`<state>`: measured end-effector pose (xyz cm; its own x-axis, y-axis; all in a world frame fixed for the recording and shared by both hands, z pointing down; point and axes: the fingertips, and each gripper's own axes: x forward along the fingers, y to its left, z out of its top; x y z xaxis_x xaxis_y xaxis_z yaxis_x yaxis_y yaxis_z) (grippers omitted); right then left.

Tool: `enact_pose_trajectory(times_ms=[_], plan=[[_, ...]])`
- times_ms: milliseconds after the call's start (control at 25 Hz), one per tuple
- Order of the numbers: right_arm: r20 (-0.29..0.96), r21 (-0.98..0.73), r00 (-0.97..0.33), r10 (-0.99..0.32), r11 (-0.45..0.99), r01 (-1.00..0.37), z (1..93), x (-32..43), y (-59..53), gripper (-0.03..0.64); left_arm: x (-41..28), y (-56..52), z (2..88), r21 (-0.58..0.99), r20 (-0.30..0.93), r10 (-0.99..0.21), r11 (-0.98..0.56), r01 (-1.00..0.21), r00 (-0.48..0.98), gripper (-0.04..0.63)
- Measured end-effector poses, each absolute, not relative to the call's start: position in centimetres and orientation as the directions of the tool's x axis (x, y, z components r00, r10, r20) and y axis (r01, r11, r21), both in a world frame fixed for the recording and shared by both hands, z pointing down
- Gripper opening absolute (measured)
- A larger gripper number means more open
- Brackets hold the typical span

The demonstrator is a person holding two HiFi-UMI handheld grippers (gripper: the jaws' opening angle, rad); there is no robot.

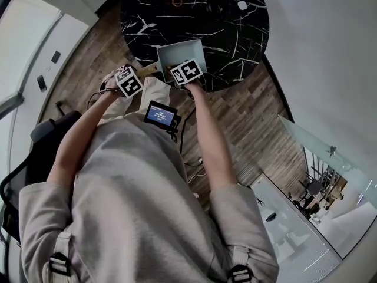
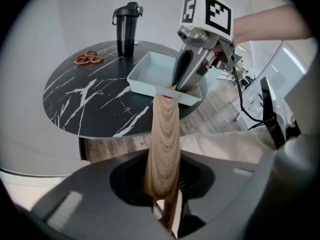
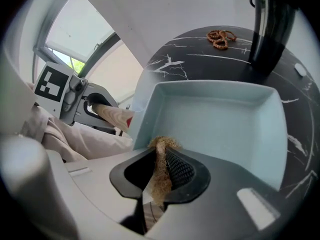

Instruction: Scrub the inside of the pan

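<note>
A pale blue square pan [image 1: 177, 53] sits at the near edge of the black marble table [image 1: 235, 34]. Its wooden handle [image 2: 164, 144] sticks out over the edge toward me. My left gripper [image 2: 162, 184] is shut on that handle, and the right gripper view shows the same grip on the handle [image 3: 112, 115] at the left. My right gripper [image 3: 160, 171] is shut on a brown fibrous scrubber [image 3: 161, 149]. It is held just over the pan's [image 3: 220, 124] near wall. From the left, the right gripper [image 2: 176, 86] points down onto the pan's [image 2: 150, 74] front rim.
A black tumbler [image 2: 127, 29] and a pile of brown pretzel-like rings [image 2: 88, 59] stand at the table's far side. A small white object [image 1: 242, 5] lies near them. A small screen [image 1: 160, 114] hangs at my chest. Wooden floor and a dark chair [image 1: 47, 134] surround me.
</note>
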<state>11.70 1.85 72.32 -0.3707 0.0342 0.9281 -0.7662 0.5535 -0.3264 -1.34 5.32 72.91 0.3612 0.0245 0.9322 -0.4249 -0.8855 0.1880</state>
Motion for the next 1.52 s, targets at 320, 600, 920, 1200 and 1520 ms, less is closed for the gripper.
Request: enact_pose_trajectory(times_ms=[320,600,920,1200,1520], plan=[[0.898,-0.401,-0.435,0.066,0.53,-0.748,71.5,10.2,2.6,0.074,-1.2,6.0,72.8,0.179,0.933,0.025,-0.897,-0.404,0.358,0.067],[0.896,-0.259,-0.428,-0.12,0.642,-0.722,66.4,14.2,-1.3,0.084,-1.2,5.9,73.0,0.135,0.94,-0.002,-0.917,-0.377,0.34,0.061],[0.935,0.353,0.038,-0.352,0.917,-0.186,68.4,19.3,-7.5,0.087,-1.2,5.8,73.2,0.129,0.945,-0.002,-0.917,-0.378,0.328,0.06],[0.934,0.346,0.133,-0.333,0.934,-0.09,71.0,20.3,-8.3,0.095,-1.2,6.0,73.1,0.136,0.941,-0.005,-0.911,-0.389,0.339,0.058],[0.974,0.173,0.177,-0.139,0.965,-0.199,72.0,20.9,-4.7,0.078,-1.3,6.1,73.1,0.167,0.94,0.023,-0.901,-0.401,0.34,0.057]])
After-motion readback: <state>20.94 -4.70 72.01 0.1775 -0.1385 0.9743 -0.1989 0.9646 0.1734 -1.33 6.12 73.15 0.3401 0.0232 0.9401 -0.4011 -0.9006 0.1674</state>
